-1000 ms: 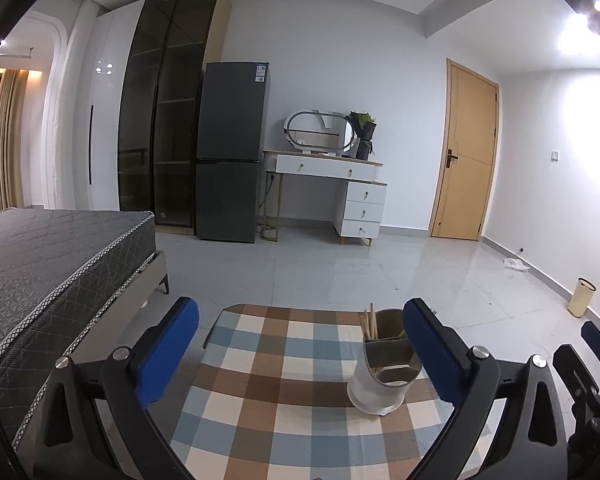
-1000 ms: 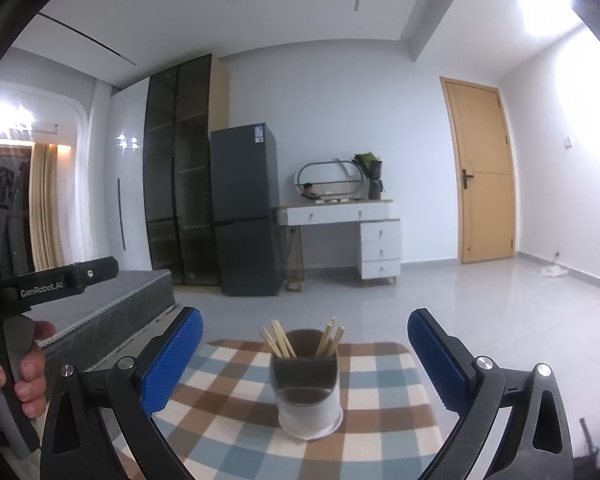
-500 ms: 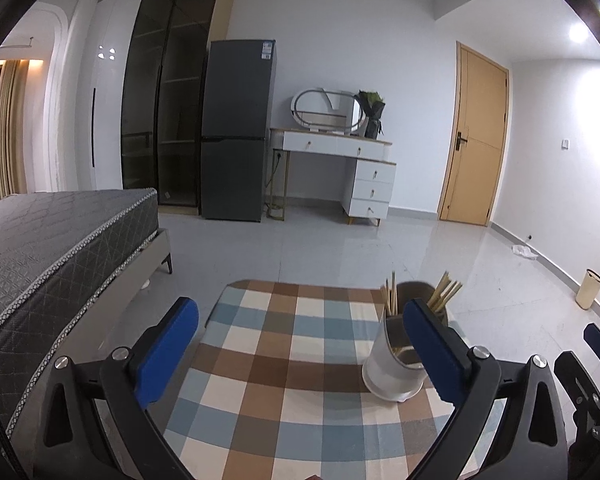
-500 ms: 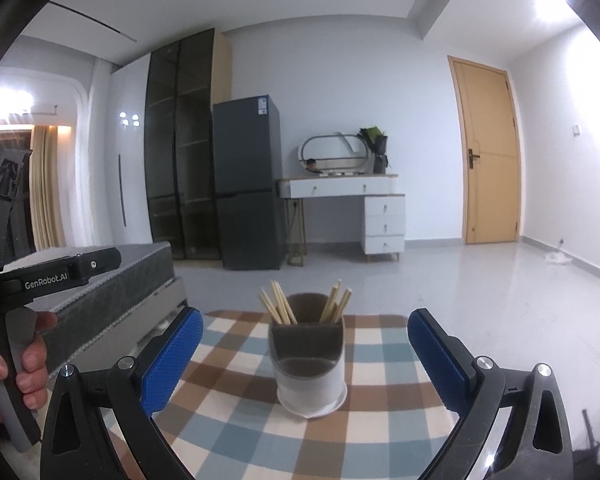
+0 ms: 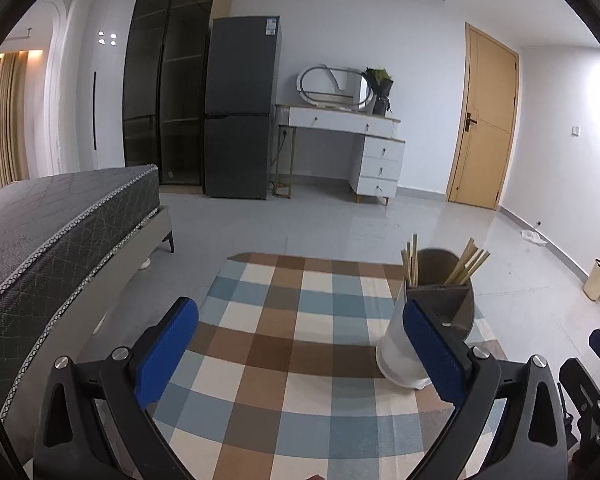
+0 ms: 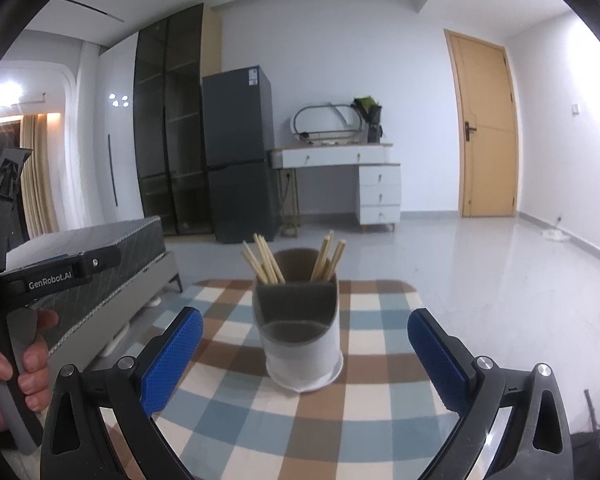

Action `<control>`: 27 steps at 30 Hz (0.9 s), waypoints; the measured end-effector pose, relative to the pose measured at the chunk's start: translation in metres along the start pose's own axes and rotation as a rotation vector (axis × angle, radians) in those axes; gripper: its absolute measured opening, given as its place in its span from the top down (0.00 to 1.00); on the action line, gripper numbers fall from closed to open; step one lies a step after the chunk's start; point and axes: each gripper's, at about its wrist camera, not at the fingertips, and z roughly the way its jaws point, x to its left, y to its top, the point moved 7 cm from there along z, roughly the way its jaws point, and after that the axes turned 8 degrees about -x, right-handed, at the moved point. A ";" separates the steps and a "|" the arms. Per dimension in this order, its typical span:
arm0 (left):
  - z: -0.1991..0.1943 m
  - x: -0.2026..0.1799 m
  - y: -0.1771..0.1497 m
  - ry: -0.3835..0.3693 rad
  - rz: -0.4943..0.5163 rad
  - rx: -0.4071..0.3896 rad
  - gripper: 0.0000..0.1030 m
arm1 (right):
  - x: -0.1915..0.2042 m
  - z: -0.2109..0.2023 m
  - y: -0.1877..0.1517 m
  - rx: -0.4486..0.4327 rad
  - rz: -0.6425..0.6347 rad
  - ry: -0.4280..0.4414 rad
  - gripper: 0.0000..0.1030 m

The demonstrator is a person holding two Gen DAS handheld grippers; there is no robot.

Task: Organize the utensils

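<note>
A white and grey utensil holder (image 6: 300, 332) stands upright on the checked tablecloth (image 6: 372, 408), with wooden chopsticks (image 6: 266, 260) sticking out of its back compartments. My right gripper (image 6: 305, 350) is open, and the holder sits centred just beyond its blue pads (image 6: 172, 354). In the left wrist view the same holder (image 5: 432, 320) is at the right, partly behind the right pad (image 5: 434, 350) of my open left gripper (image 5: 300, 344). Nothing lies between the left gripper's fingers but bare cloth (image 5: 292, 360). Its front compartment looks empty.
A person's hand (image 6: 4, 376) holds the left gripper's handle at the left edge of the right wrist view. A grey bed (image 5: 48, 240) runs along the table's left side. Fridge (image 5: 240, 112), dressing table (image 5: 340, 136) and door (image 5: 484, 120) stand far back across open floor.
Both cameras have tilted down and drawn closer to the table. The holder now appears larger and lower in each view. Both grippers have stayed open.
</note>
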 end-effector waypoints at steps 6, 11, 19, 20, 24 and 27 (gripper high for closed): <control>0.008 -0.008 -0.013 -0.024 0.025 0.060 0.03 | 0.000 0.010 -0.009 0.059 0.025 0.005 0.00; 0.008 -0.013 -0.014 -0.038 0.048 0.074 0.03 | -0.002 0.013 -0.013 0.080 0.049 -0.003 0.00; 0.006 -0.016 -0.011 -0.038 0.057 0.069 0.03 | -0.002 0.010 -0.012 0.083 0.051 -0.013 0.00; 0.005 -0.016 -0.011 -0.042 0.056 0.067 0.03 | -0.002 0.010 -0.012 0.082 0.051 -0.013 0.00; 0.006 -0.015 -0.012 -0.049 0.051 0.071 0.03 | -0.002 0.009 -0.012 0.081 0.043 -0.018 0.00; 0.007 -0.015 -0.013 -0.051 0.040 0.078 0.03 | -0.001 0.008 -0.012 0.080 0.044 -0.017 0.00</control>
